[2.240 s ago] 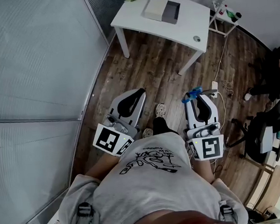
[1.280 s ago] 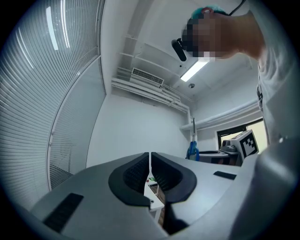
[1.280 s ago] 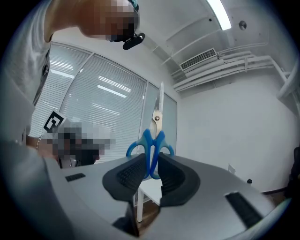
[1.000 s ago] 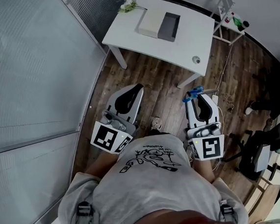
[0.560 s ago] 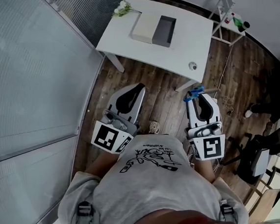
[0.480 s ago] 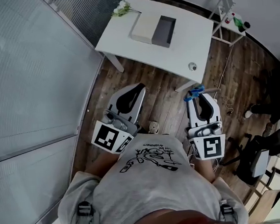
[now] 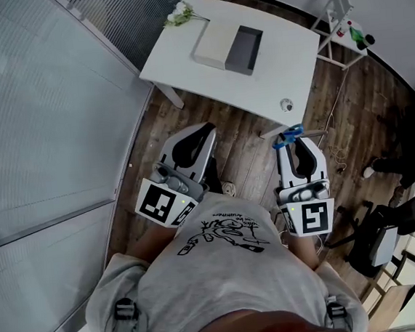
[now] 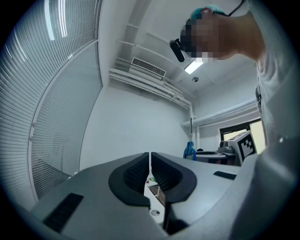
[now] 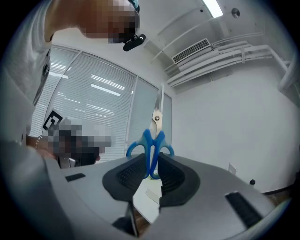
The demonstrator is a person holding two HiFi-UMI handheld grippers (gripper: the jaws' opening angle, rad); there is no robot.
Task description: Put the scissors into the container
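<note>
Blue-handled scissors (image 9: pixel 151 143) stand with their blades pointing up, and my right gripper (image 9: pixel 151 172) is shut on their handles. From the head view the scissors (image 7: pixel 285 135) stick out at the tip of the right gripper (image 7: pixel 293 140), held over the wood floor just short of the white table (image 7: pixel 183 62). A grey open container (image 7: pixel 245 49) sits on that table beside a white box (image 7: pixel 214 43). My left gripper (image 7: pixel 204 132) is shut with nothing between its jaws, which nearly touch in the left gripper view (image 8: pixel 150 165).
A flower sprig (image 7: pixel 180 13) and a small round object (image 7: pixel 286 105) also lie on the table. A rack with bottles (image 7: pixel 345 23) stands at the far right, an office chair (image 7: pixel 378 234) at the lower right, and a glass wall (image 7: pixel 43 126) runs along the left.
The table and container have come nearer and shifted left in the head view. Both grippers keep their places in front of the body, the scissors still held.
</note>
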